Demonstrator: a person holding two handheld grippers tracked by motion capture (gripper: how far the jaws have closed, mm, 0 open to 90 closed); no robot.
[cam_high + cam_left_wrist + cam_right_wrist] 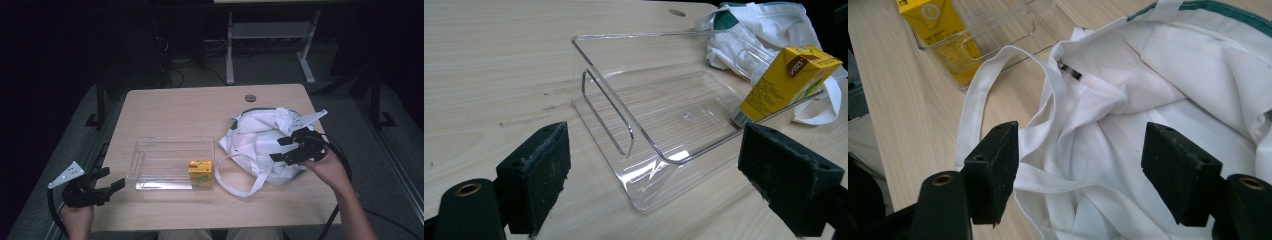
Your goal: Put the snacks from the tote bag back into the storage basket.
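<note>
1. The right gripper [292, 148] is hovering over the white bag [260, 142] at the right of the worktop [175, 105]; its jaws are standing open, gripping nothing.
2. In the right gripper view, the bag's crumpled cloth [1148, 100] is lying between and beyond the jaws, and a strap [978, 100] is looping out over the worktop.
3. The left gripper [107, 186] is waiting at the worktop's near left corner, jaws wide open and empty.
4. A clear tray [170, 162] is sitting just left of the bag, with a yellow carton [200, 172] standing in its near right corner.
</note>
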